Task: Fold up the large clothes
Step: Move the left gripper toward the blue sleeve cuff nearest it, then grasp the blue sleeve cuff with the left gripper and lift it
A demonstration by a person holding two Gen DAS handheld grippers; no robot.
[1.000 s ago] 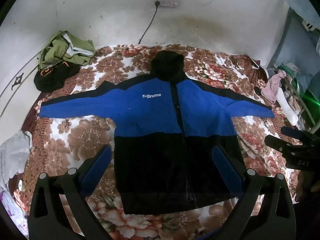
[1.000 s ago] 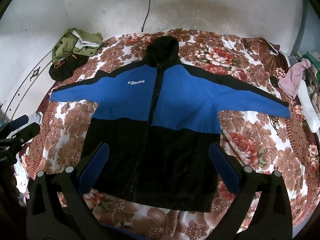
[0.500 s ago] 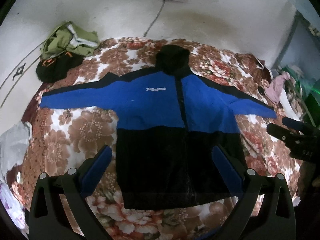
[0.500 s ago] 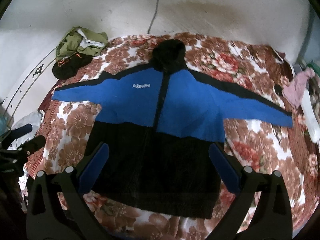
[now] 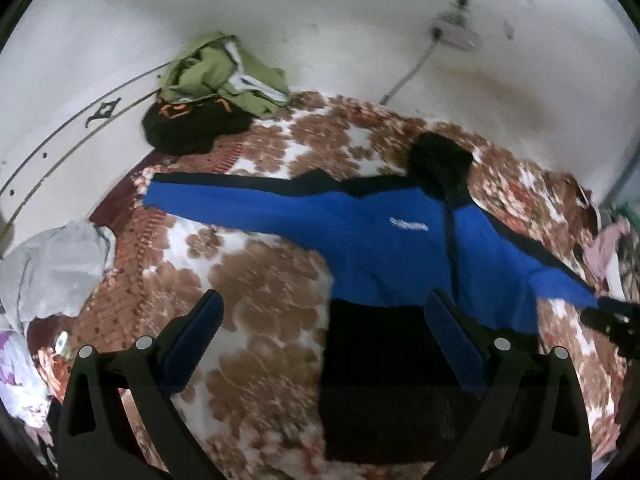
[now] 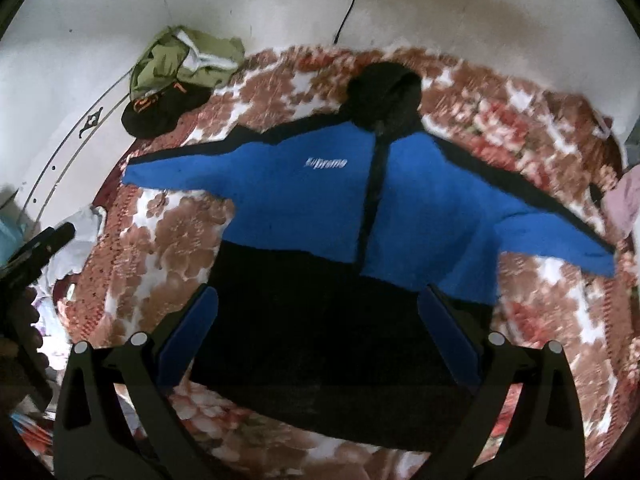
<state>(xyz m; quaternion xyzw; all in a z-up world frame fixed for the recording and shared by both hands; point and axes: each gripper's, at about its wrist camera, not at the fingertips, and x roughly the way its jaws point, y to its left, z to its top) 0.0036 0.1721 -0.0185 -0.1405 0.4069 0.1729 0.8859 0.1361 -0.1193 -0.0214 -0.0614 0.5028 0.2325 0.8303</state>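
We see a bed [image 5: 256, 280] covered by a brown floral blanket [image 6: 180, 240] that fills most of both views, set against a white wall [image 5: 280, 20]. Spread flat across the middle of the bed lies the jacket [image 6: 320, 208], blue above and black below, front side up, both sleeves stretched out toward the side edges and the black hood [image 6: 382, 88] pointing to the wall edge. A white logo [image 6: 325, 164] sits on its chest beside the dark zip line. At the far left corner of the bed we find a heap of green and black clothes [image 5: 208, 96], and a grey garment [image 5: 52, 264] hangs at the left edge. Our left gripper [image 5: 326, 344] hovers above the jacket's lower left side, jaws spread wide, holding nothing. Our right gripper [image 6: 318, 332] hangs over the black hem area, fingers likewise wide apart and empty.
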